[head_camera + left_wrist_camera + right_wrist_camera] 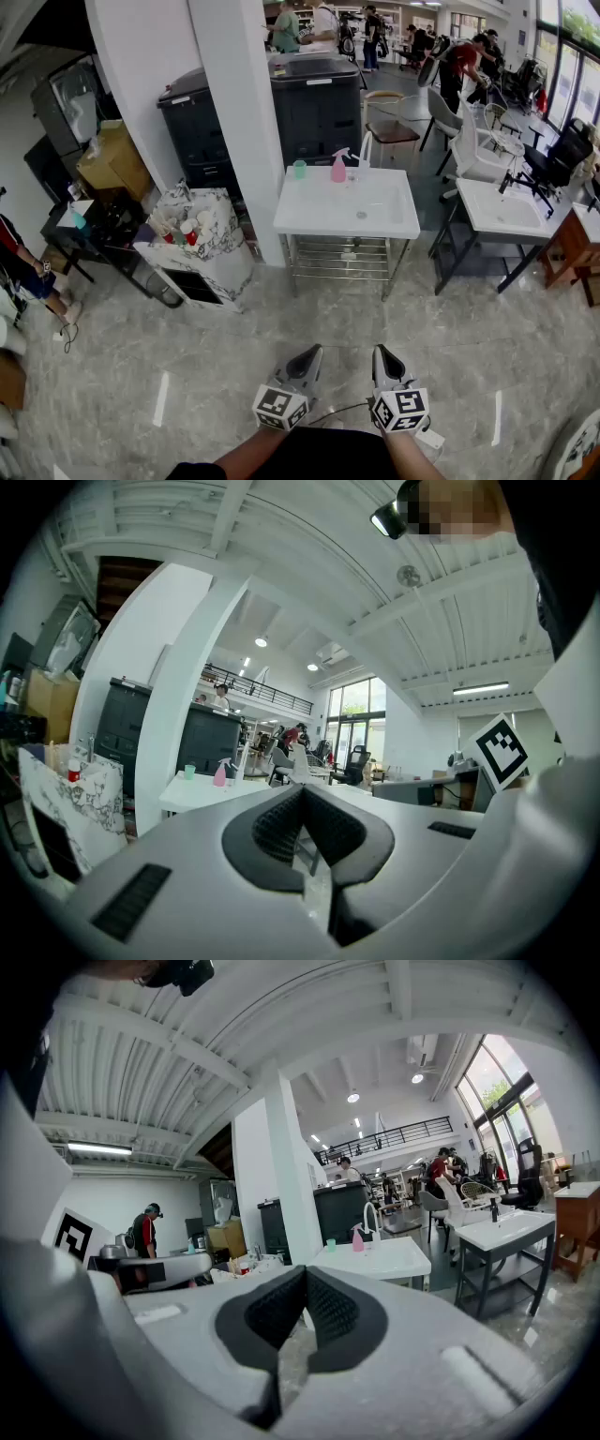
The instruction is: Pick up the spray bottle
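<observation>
Bottom centre of the head view: left gripper (pixel 310 352) and right gripper (pixel 379 353) side by side, low, over bare marble floor (pixel 281 328). In their own views both pairs of fingers (pixel 277 822) are pressed together, pads meeting, nothing between them.

Spray bottle (pixel 338 167): pink, upright, at the far edge of a white worktop (pixel 319 214) in the upper middle of the frame, well apart from both grippers. A green cup (pixel 299 169) stands near it to the left, not touching. A curved tap (pixel 364 150) rises just right of the bottle.

Around:
- White column (pixel 239 122) just left of the worktop.
- Dark bins (pixel 317 103) behind the worktop.
- Patterned box (pixel 202 225) holding cups, left of the column.
- Wire shelf (pixel 342 258) under the worktop.
- Second white worktop (pixel 502 211) and office chairs (pixel 558 155) at right.

Only open floor lies between the grippers and the near edge of the worktop.

Hard to read: the bottle's nozzle is too small to tell which way it faces. The person's forearms are cut off by the bottom edge. Another person's legs (pixel 33 281) are cut off at the left edge.
</observation>
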Available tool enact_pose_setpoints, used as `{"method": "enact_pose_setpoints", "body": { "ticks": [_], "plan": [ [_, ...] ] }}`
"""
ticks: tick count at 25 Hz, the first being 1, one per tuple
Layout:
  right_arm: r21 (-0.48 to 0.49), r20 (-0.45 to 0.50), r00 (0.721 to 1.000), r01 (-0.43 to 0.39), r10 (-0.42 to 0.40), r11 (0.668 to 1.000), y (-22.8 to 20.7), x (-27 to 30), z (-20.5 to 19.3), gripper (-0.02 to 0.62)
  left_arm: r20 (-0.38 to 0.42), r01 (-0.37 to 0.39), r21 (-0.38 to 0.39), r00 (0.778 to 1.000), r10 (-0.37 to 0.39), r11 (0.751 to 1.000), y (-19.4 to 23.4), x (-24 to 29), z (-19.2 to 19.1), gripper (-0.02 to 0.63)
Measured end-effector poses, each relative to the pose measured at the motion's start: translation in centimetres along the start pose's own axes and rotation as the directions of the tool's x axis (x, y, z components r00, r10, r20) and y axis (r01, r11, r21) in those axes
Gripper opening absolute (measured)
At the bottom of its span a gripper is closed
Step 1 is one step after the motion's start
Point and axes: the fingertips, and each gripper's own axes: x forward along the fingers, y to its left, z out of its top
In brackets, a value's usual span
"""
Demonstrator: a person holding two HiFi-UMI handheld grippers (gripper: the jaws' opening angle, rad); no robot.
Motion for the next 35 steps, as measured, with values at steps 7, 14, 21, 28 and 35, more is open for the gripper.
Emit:
{"method": "enact_pose_setpoints", "body": {
  "ticks": [7, 14, 21, 28, 35],
  "plan": [
    [-0.156, 0.084, 0.996, 0.035, -0.022, 0.987, -0.1, -1.8, 1.7, -0.002, 0.015, -0.027, 0.000, 1.000, 0.027, 1.000, -0.7, -0.1, 0.7, 0.015],
    [0.061, 0.152, 0.988, -0.040, 0.030, 0.997, -1.1, -1.3, 1.3, -0.002, -0.064, -0.036, -0.030, 0.997, 0.034, 0.999, 0.7, 1.8, -1.5, 0.017],
    [0.084, 0.086, 0.995, -0.049, 0.042, 0.995, -2.2, 3.0, 0.2, -0.002, -0.077, -0.028, -0.054, 0.997, 0.024, 0.998, 3.9, 4.9, -2.3, 0.017],
    [0.070, 0.009, 0.999, -0.043, 0.043, 0.997, -3.3, 10.8, -0.1, -0.002, -0.096, -0.028, -0.086, 0.995, 0.020, 0.996, 10.8, 9.4, -2.4, 0.017],
    [0.016, -0.093, 0.996, -0.007, 0.008, 1.000, -4.8, 21.5, 0.4, -0.002, -0.099, -0.018, -0.159, 0.995, 0.002, 0.987, 19.5, 15.6, -2.6, 0.017]
  ]
}}
